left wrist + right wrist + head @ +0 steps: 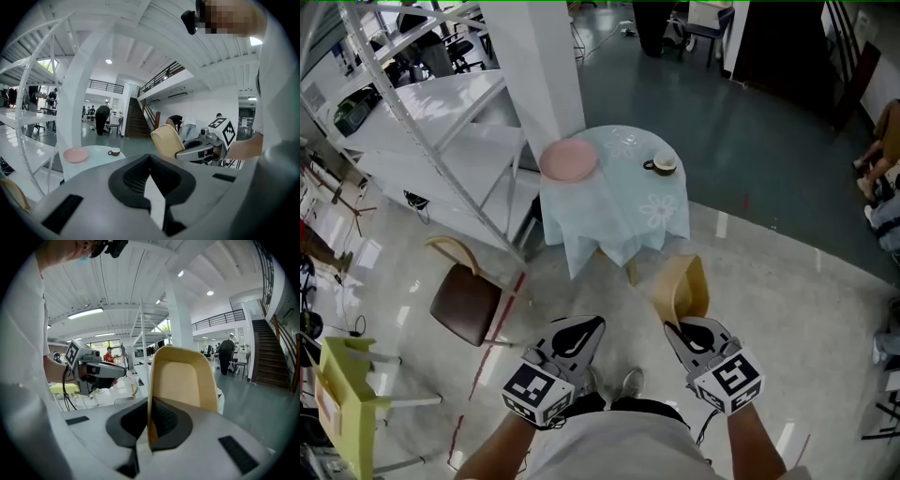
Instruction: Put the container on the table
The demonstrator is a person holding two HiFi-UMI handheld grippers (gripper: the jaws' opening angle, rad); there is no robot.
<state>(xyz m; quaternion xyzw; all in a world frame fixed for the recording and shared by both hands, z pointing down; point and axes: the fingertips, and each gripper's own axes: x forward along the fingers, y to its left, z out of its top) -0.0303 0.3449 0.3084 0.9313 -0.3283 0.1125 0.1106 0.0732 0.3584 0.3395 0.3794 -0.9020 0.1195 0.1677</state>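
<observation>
Tongs on the right [677, 326] clamped the beige container [685, 285] by its rim, short of the bench [623, 202]; left tongs [592, 326] pressed together, empty

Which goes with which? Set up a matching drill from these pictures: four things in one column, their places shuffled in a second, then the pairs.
Things
1. beige container
2. pink plate
3. cup
4. brown-seated chair

Places
a. on the floor, left of the table
b. at the table's left edge, next to the white pillar
c. clamped in the right hand-held gripper, off the table
d. on the table's right part

Pairs: 1-c, 2-b, 3-d, 4-a
</observation>
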